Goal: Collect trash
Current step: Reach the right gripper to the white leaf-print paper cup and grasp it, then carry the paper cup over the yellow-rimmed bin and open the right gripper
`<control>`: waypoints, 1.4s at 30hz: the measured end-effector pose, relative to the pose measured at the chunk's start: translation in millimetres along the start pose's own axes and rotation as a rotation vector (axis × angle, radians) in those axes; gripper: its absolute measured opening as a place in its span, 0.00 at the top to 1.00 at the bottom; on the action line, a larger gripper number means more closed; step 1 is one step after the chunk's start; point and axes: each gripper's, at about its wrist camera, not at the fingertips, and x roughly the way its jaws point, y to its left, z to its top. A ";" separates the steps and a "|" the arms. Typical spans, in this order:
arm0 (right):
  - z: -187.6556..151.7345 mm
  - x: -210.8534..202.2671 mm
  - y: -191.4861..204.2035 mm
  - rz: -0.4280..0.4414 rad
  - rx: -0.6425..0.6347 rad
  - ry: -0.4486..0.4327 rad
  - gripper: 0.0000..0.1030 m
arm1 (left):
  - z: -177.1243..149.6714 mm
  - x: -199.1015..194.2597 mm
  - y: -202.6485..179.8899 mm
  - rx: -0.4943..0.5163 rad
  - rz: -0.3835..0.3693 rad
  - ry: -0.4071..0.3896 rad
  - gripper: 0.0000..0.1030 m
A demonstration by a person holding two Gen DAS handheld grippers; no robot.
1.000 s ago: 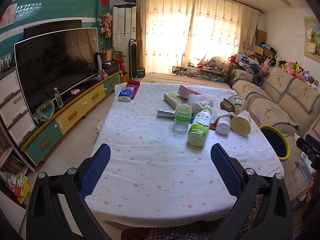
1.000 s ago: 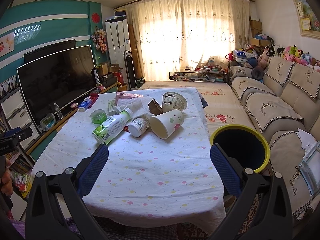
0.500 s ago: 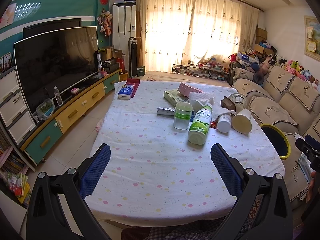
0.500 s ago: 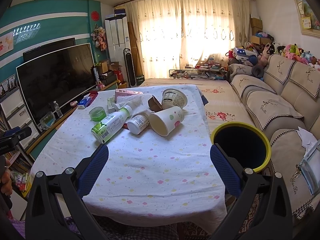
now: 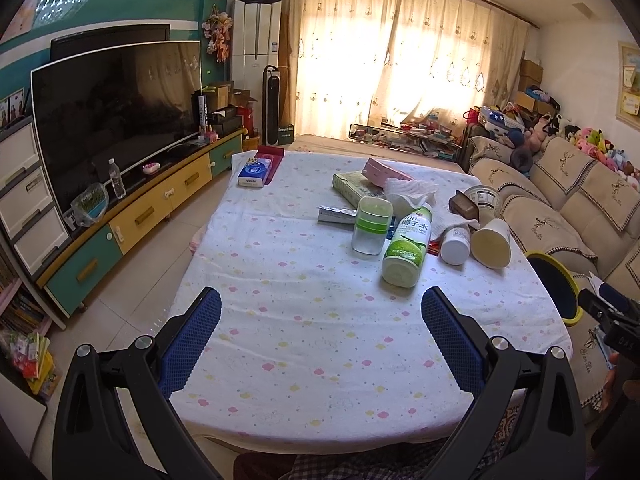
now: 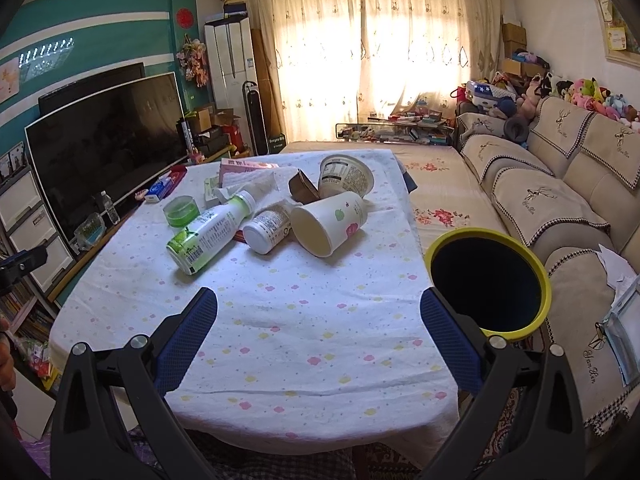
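Table point(image 6: 280, 320) fills the middle of both views, its spotted cloth bare up front. Lower right in the right wrist view sits the yellow-rimmed bin point(image 6: 486, 236), just beside the table edge; nothing shows inside its dark mouth. Trash is clustered upper centre: green-label bottle point(image 6: 208, 236) on its side, paper cup point(image 6: 328, 222) tipped over, small white bottle point(image 6: 266, 228) between them. Left hand-held gripper point(image 5: 320, 332) spread wide, holding nothing; right hand-held gripper point(image 6: 318, 332) likewise wide and empty. By my read, collecting hasn't started: every piece is left.
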 end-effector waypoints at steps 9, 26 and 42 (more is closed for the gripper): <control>20.2 65.0 -8.9 -0.049 0.014 0.020 0.06 | -1.8 20.0 0.6 -0.001 -0.002 0.002 0.04; 58.2 178.0 -12.9 -0.166 -0.022 0.154 0.50 | 6.1 76.1 -15.0 0.028 -0.057 0.038 0.04; 51.5 126.4 -35.4 -0.098 0.037 0.074 0.97 | -1.0 97.5 -21.5 0.029 -0.102 0.087 0.04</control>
